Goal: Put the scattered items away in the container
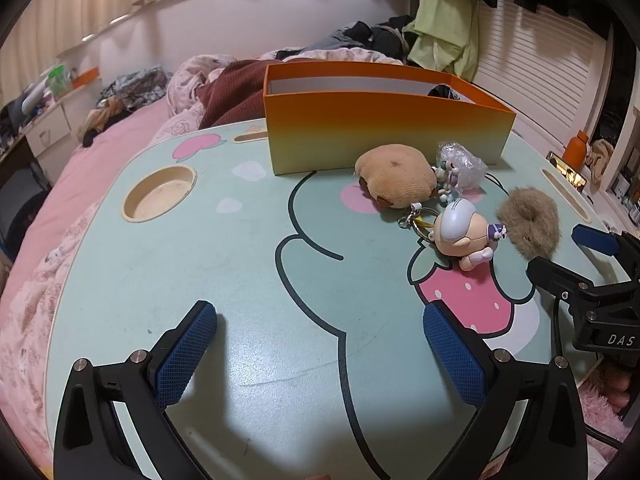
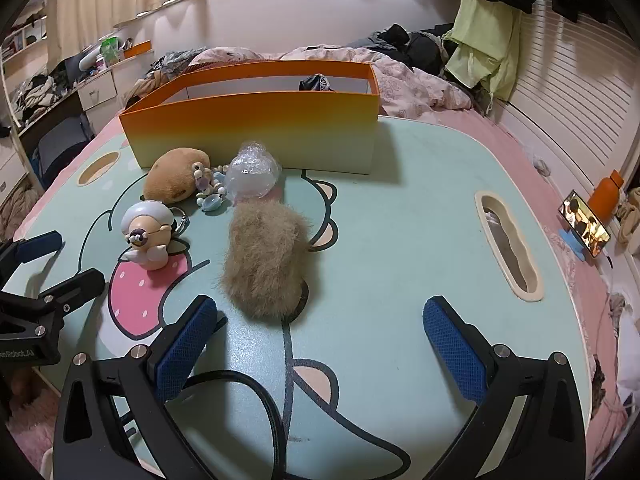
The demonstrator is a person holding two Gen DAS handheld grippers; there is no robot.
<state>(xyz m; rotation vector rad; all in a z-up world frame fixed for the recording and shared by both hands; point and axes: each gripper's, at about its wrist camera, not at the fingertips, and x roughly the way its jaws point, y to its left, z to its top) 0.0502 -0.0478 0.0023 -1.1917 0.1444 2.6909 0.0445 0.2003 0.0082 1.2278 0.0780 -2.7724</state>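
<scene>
Both tools are held low over the near edge of the mint-green surface [image 1: 224,280], each with its blue pads spread wide and nothing between them. The right tool [image 2: 320,344] is the nearer one to the work: the furry tan pouch [image 2: 264,260] lies just ahead of it, a little to its left, with its long axis running near to far, roughly in line with the tool's reach. The left tool [image 1: 320,348] has only bare surface ahead; the clutter sits far and to its right.

I count four loose things: the furry pouch, one round-headed figure keychain [image 1: 464,236], one tan plush [image 1: 396,176], and one crinkly clear plastic bag [image 2: 252,176] with small beaded trinkets beside it, too jumbled to count. There is one container, the orange box [image 2: 256,128], standing at the far side, with something dark already showing inside it. The plush and bag lie just in front of its near wall.
</scene>
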